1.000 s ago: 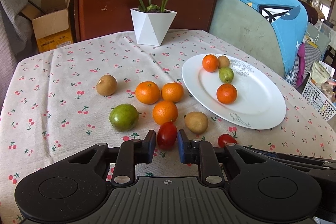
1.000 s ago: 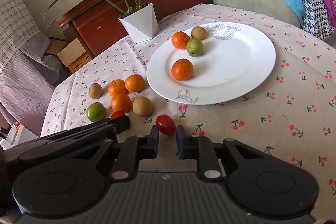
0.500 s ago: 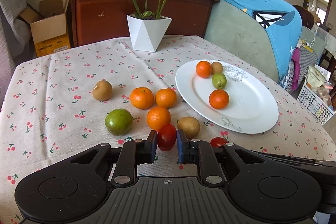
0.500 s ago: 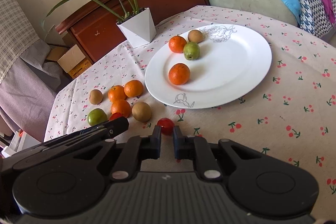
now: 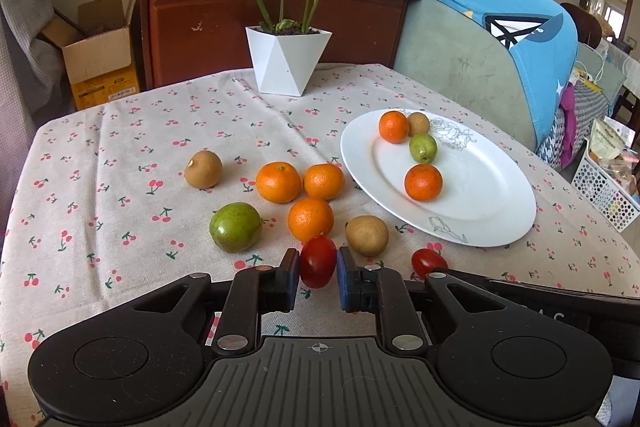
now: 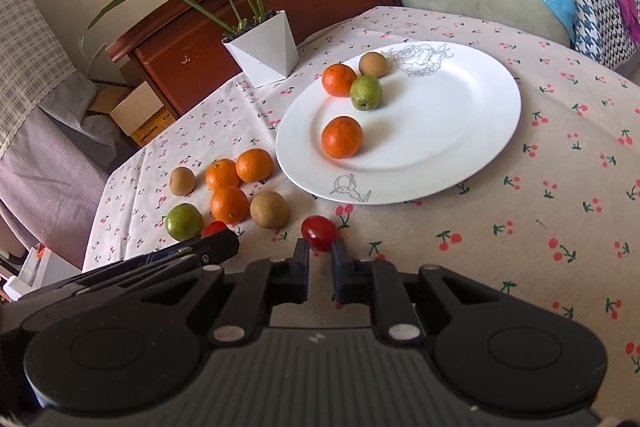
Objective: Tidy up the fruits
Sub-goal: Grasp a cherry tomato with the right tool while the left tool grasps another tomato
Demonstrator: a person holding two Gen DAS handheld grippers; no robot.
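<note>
My left gripper [image 5: 318, 267] is shut on a red cherry tomato [image 5: 318, 261], pads pressing both its sides, just above the cherry-print cloth. My right gripper [image 6: 320, 251] is shut on a second red cherry tomato [image 6: 319, 233], which also shows at the lower right of the left wrist view [image 5: 429, 262]. A white plate [image 5: 492, 187] to the right holds two oranges, a green fruit and a brown fruit. Three oranges [image 5: 310, 219], a green fruit [image 5: 235, 227] and two brown fruits [image 5: 367, 235] lie loose on the cloth beyond the left gripper.
A white potted plant [image 5: 287, 61] stands at the table's far side. Behind it is a dark wooden cabinet [image 5: 272, 15], with a cardboard box [image 5: 100, 55] on the left. A sofa with a blue cover [image 5: 520, 39] borders the right edge, with a basket [image 5: 608, 187] below.
Both grippers went from open around their tomatoes to shut on them. Both views pulled back and up a little from the table.
</note>
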